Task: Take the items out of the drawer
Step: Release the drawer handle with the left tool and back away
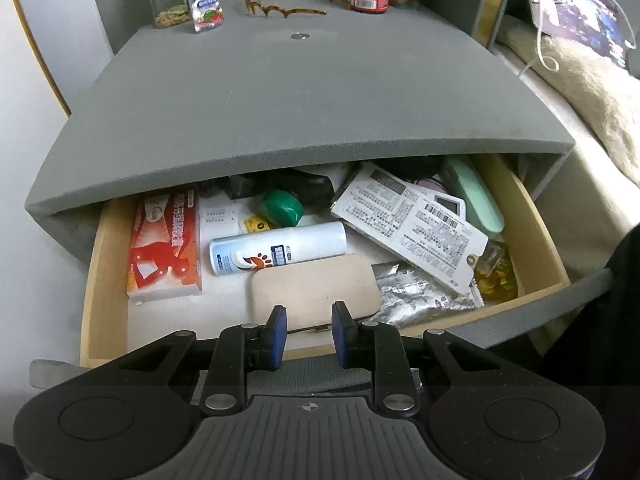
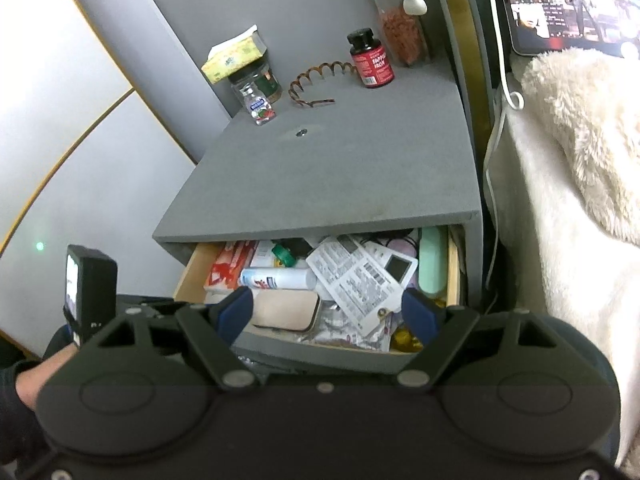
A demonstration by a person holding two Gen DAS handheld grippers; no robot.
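The drawer stands pulled out. Above its front edge, the left gripper straddles the beige case edge, jaws narrowed; whether they grip, I cannot tell. The right gripper gapes, holding nothing.

Wooden drawer pulled open, crammed: white spray bottle lying flat, beige case at front.

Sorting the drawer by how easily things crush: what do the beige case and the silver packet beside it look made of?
Beige case: looks like matte leatherette or fabric over a stiff shell, judging by its dull surface and firm rounded corners; uncertain. Silver packet: likely thin metallic foil, shiny and heavily crinkled.
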